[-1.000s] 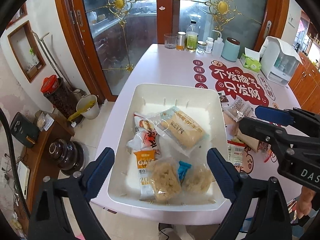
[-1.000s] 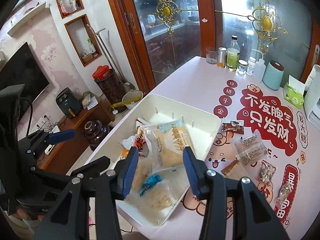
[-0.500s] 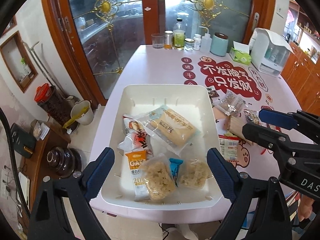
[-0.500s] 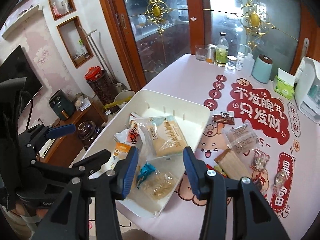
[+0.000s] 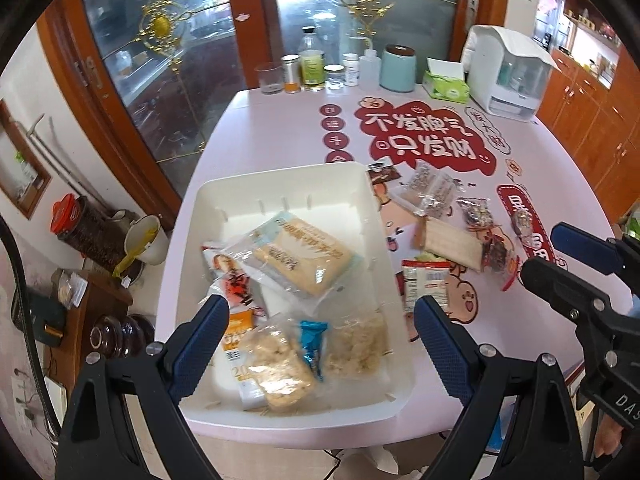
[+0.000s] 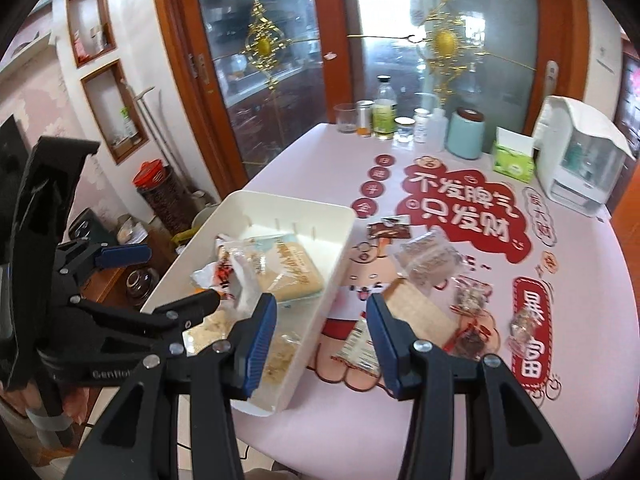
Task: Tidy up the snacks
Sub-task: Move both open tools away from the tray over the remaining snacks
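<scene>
A white plastic bin (image 5: 280, 184) (image 6: 280, 208) sits on the pink table and holds several snack packets, among them a large cracker pack (image 5: 300, 260) (image 6: 284, 268) and clear bags of puffed rice cakes (image 5: 280, 364). Loose snacks lie on the table to its right: a white packet with a red top (image 5: 426, 284) (image 6: 356, 348), a tan wafer pack (image 5: 452, 242) (image 6: 420, 308), clear bags (image 5: 430, 192) (image 6: 428, 260). My left gripper (image 5: 320, 344) is open and empty above the bin's near end. My right gripper (image 6: 322, 340) is open and empty above the bin's right wall.
Bottles, jars and a glass (image 5: 312, 68) stand along the table's far edge with a teal canister (image 5: 398, 68), a green tissue box (image 5: 446, 84) and a white appliance (image 5: 508, 68). A glass door lies behind. Floor clutter sits left of the table.
Both grippers have swung to the right and risen a little, so the bin now sits further left in both views and more of the loose snacks show. Both stay open and empty.
</scene>
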`<state>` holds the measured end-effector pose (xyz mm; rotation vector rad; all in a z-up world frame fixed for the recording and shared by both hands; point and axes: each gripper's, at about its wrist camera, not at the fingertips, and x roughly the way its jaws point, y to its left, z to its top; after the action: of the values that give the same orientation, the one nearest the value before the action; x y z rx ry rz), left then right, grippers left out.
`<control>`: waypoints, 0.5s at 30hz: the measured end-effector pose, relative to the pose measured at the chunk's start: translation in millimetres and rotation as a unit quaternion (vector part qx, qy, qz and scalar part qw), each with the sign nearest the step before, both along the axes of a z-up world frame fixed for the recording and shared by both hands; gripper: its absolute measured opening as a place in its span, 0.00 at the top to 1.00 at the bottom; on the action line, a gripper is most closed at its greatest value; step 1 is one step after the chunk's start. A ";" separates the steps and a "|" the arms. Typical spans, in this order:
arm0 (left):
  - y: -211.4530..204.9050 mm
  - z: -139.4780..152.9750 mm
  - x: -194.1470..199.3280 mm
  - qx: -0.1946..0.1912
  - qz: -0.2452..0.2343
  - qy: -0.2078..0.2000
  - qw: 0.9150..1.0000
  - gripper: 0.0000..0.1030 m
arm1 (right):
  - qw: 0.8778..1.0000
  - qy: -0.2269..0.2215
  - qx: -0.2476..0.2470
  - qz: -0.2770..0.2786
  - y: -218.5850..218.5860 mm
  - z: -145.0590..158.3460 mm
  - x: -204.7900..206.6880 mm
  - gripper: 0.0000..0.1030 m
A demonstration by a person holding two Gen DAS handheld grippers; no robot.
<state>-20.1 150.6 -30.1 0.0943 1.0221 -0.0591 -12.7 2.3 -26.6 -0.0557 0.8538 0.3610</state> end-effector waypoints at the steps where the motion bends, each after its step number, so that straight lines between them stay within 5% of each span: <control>1: -5.5 0.8 1.3 0.002 -0.005 0.000 1.000 0.10 | 1.000 -0.002 0.000 -0.009 -6.5 -0.2 -1.7 0.54; 15: -91.7 14.7 23.2 0.041 -0.079 -0.012 0.996 0.10 | 0.994 -0.011 0.029 -0.102 -96.7 -5.4 -2.8 0.53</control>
<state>3.1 58.9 -15.4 0.2494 0.9925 -0.1595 -15.5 -94.5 -32.0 0.0806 0.8178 0.1920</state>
